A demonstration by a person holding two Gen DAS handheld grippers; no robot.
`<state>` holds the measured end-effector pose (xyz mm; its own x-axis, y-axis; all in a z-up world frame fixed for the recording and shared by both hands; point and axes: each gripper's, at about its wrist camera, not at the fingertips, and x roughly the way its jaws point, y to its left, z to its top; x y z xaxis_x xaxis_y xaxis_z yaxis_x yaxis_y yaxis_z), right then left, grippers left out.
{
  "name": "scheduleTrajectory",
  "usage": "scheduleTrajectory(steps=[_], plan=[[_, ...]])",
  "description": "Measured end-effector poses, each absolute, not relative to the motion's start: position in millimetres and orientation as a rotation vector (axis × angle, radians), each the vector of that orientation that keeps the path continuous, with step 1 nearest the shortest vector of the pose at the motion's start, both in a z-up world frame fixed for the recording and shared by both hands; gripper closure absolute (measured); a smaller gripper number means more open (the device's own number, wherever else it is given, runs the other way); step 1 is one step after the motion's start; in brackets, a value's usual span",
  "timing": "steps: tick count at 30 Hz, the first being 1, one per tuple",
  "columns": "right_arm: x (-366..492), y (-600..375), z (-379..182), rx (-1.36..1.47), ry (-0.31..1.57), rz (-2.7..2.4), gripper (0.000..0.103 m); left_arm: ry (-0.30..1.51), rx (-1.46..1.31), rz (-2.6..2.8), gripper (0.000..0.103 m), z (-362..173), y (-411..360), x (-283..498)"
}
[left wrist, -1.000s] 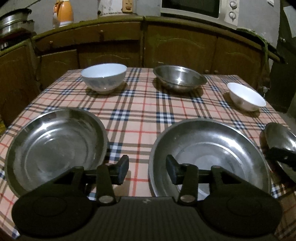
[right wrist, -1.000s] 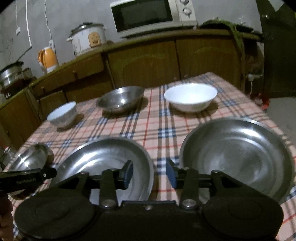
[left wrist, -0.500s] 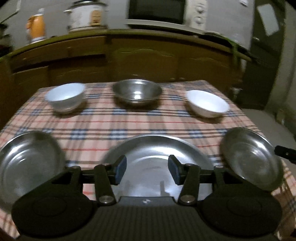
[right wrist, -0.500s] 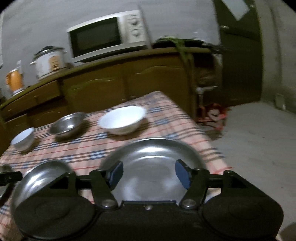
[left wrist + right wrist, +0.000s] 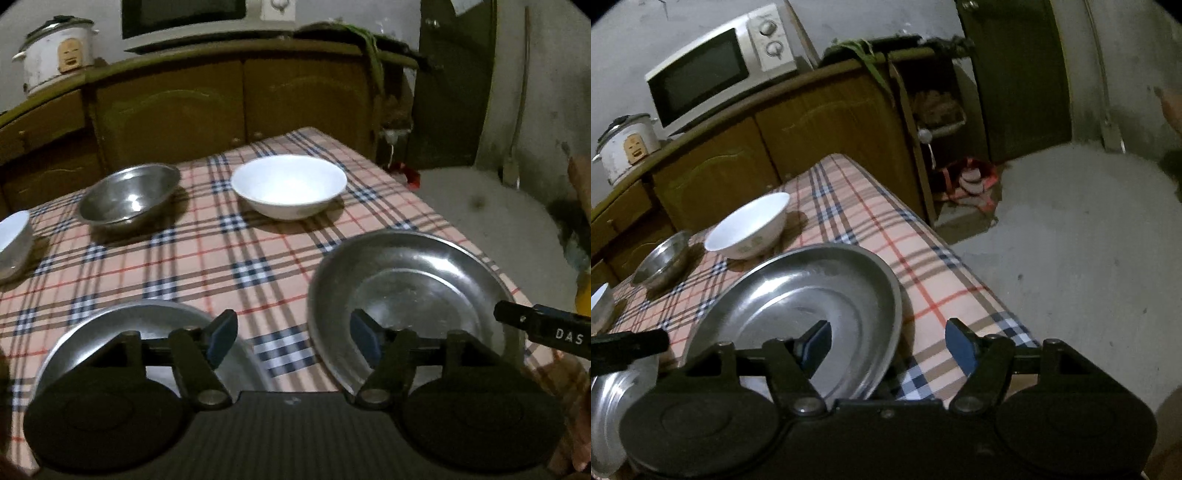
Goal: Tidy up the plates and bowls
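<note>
**Two spread grippers over steel plates on a checked table**

Left wrist view. The left gripper (image 5: 293, 338) hangs over the near edge of the table (image 5: 207, 254), which is covered in a checked cloth. Its jaws are spread and have just been opening; only cloth shows in the gap, and nothing is pinched. Its left finger lies in front of the middle steel plate (image 5: 110, 332), its right finger in front of the right steel plate (image 5: 410, 284) (the two plates lie side by side, apart, with a strip of cloth between them). Farther back stand a steel bowl (image 5: 127, 199) and a white bowl (image 5: 290, 184), near each other but not touching. A second white bowl (image 5: 13, 238) is cut off at the left edge. One finger of the other gripper enters from the right, over the rim of the right plate.

Right wrist view. The right gripper (image 5: 886, 341) is at the table's near right corner. Its jaws are also spread and have just been opening; the rim of the right steel plate (image 5: 812, 291) lies between the fingers, yet the pads do not press on it. The left finger sits over the plate's inside, the right finger over bare cloth. Behind the plate stands the white bowl (image 5: 750, 227), then the steel bowl (image 5: 659, 260). A microwave (image 5: 716, 70) and a rice cooker (image 5: 624, 146) rest on the wooden cupboard (image 5: 820, 122) behind the table.
</note>
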<state>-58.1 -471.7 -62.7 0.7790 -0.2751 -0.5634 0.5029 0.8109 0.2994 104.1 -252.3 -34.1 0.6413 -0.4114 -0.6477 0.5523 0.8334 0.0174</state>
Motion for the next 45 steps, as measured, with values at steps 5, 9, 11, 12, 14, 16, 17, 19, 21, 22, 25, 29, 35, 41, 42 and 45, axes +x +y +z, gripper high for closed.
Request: scheduleTrajectory(steps=[5, 9, 11, 12, 14, 16, 17, 19, 21, 22, 25, 29, 35, 41, 42, 45], plan=[[-51.9, -477.9, -68.4, 0.511, 0.539, -0.408, 0.022, 0.727, 0.253, -0.549, 0.033, -49.7, -275.4, 118.0], [-46.6, -473.7, -68.9, 0.505, 0.541, -0.382, 0.043, 0.784, 0.264, -0.569, 0.041, -58.1, -285.8, 122.7], [-44.4, -473.5, -70.2, 0.522, 0.549, -0.365, 0.056, 0.814, 0.269, -0.585, 0.062, -62.9, -289.5, 124.1], [-44.5, -473.2, -70.5, 0.522, 0.548, -0.371, 0.059, 0.815, 0.277, -0.573, 0.064, -64.3, -290.6, 123.8], [-46.0, -474.3, -70.7, 0.532, 0.541, -0.378, 0.064, 0.81, 0.268, -0.567, 0.068, -63.6, -288.6, 123.8], [-48.6, -476.2, -70.8, 0.55, 0.531, -0.385, 0.068, 0.822, 0.229, -0.562, 0.077, -60.3, -282.2, 125.5], [-50.1, -476.8, -70.5, 0.556, 0.523, -0.383, 0.068, 0.821, 0.218, -0.56, 0.078, -57.9, -280.6, 125.4], [-53.3, -474.9, -68.2, 0.553, 0.501, -0.367, 0.068, 0.81, 0.211, -0.557, 0.078, -52.9, -277.3, 123.5], [-57.1, -470.1, -64.5, 0.53, 0.476, -0.356, 0.068, 0.793, 0.207, -0.555, 0.079, -47.6, -273.6, 119.8], [-60.0, -467.0, -61.8, 0.517, 0.465, -0.35, 0.068, 0.786, 0.203, -0.556, 0.08, -44.8, -271.4, 117.8], [-66.4, -458.8, -54.2, 0.49, 0.454, -0.34, 0.068, 0.768, 0.205, -0.56, 0.081, -35.7, -266.7, 111.0], [-74.6, -449.1, -38.9, 0.479, 0.427, -0.329, 0.068, 0.738, 0.202, -0.553, 0.081, -23.6, -256.7, 102.0], [-83.3, -428.1, -13.3, 0.426, 0.402, -0.31, 0.068, 0.694, 0.182, -0.527, 0.081, -4.8, -238.9, 89.0], [-87.0, -406.4, 8.7, 0.391, 0.38, -0.279, 0.068, 0.652, 0.168, -0.494, 0.081, 13.1, -216.0, 76.3], [-87.4, -401.8, 12.1, 0.385, 0.375, -0.27, 0.068, 0.647, 0.165, -0.485, 0.081, 15.4, -211.4, 74.1], [-86.8, -387.6, 19.7, 0.37, 0.369, -0.246, 0.068, 0.63, 0.158, -0.457, 0.081, 21.9, -197.4, 69.1]])
